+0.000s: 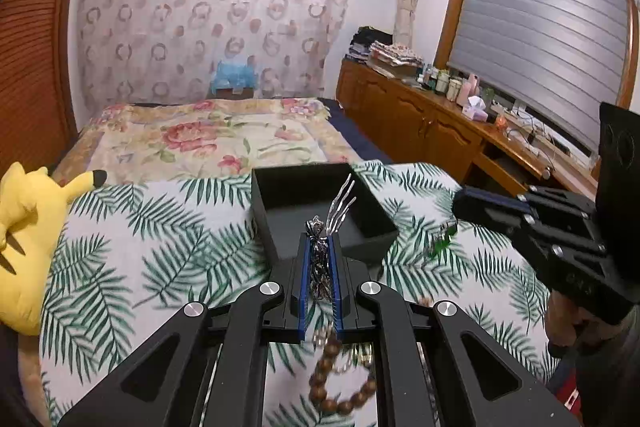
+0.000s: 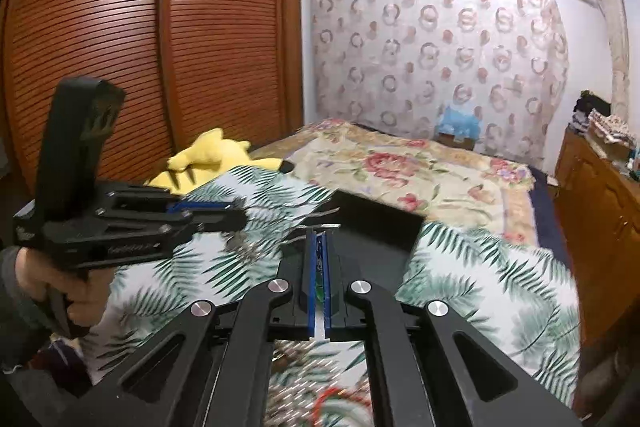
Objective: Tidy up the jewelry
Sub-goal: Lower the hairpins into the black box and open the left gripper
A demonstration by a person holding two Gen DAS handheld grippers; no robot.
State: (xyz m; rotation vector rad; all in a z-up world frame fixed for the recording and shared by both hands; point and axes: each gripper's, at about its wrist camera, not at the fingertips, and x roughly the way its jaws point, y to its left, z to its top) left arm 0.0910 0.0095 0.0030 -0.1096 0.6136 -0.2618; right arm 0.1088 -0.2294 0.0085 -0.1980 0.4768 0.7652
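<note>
My left gripper (image 1: 319, 239) is shut on a silver jewelry piece (image 1: 320, 259); its thin claw-like prongs (image 1: 342, 203) stick up over the open black box (image 1: 368, 223) on the leaf-print cloth (image 1: 160, 247). A brown bead bracelet (image 1: 340, 379) lies on the cloth beneath that gripper. My right gripper (image 2: 319, 235) is shut on a small green jewelry piece (image 2: 319, 267), just short of the black box (image 2: 376, 223). From the left wrist view the right gripper (image 1: 460, 205) comes in from the right with the green piece (image 1: 442, 243) dangling. The left gripper (image 2: 240, 215) shows at the left.
A yellow plush toy (image 1: 28, 227) lies left of the cloth. Beyond the box stretches a bed with a floral quilt (image 1: 224, 139). A wooden cabinet (image 1: 440, 123) with clutter runs along the right wall. A slatted wardrobe (image 2: 120, 47) stands at the left. Blurred red beads (image 2: 332, 403) lie near the bottom edge.
</note>
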